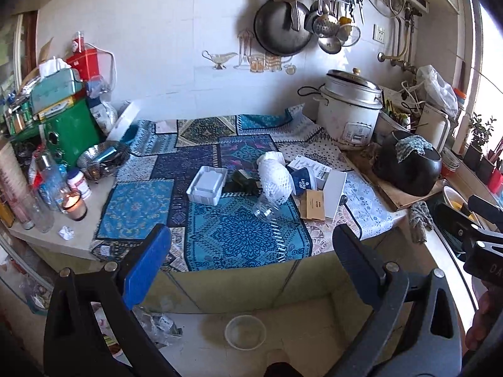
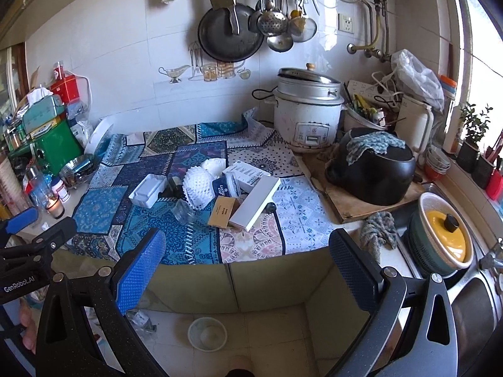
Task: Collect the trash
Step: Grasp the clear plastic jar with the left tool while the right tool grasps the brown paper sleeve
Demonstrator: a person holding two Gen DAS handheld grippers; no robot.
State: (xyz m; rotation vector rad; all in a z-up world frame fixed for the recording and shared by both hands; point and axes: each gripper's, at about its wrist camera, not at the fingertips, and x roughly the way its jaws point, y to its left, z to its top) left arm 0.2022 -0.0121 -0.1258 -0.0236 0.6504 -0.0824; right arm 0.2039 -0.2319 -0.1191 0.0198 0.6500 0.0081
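Trash lies in a heap on the patterned counter cloth [image 1: 245,238]: a white plastic tray [image 1: 207,184] [image 2: 147,191], white foam fruit netting [image 1: 274,176] [image 2: 198,188], a clear plastic cup on its side [image 1: 265,209] [image 2: 184,210], a blue paper cup [image 1: 302,182] [image 2: 225,186], a brown carton [image 1: 312,204] [image 2: 223,211] and a long white box [image 1: 334,193] [image 2: 255,203]. A crumpled paper ball [image 1: 66,232] rests near the counter's left corner. My left gripper [image 1: 251,245] hangs open in front of the counter edge, holding nothing. My right gripper [image 2: 246,251] is open too, also short of the heap.
A lit candle jar [image 1: 74,204] [image 2: 56,206], bottles and a green box [image 1: 70,132] crowd the left. A rice cooker [image 2: 308,116], an upturned black pot [image 2: 374,169] on a board and a sink [image 2: 465,295] with a yellow-lidded basket fill the right. A white bowl [image 1: 245,331] [image 2: 207,334] lies on the floor.
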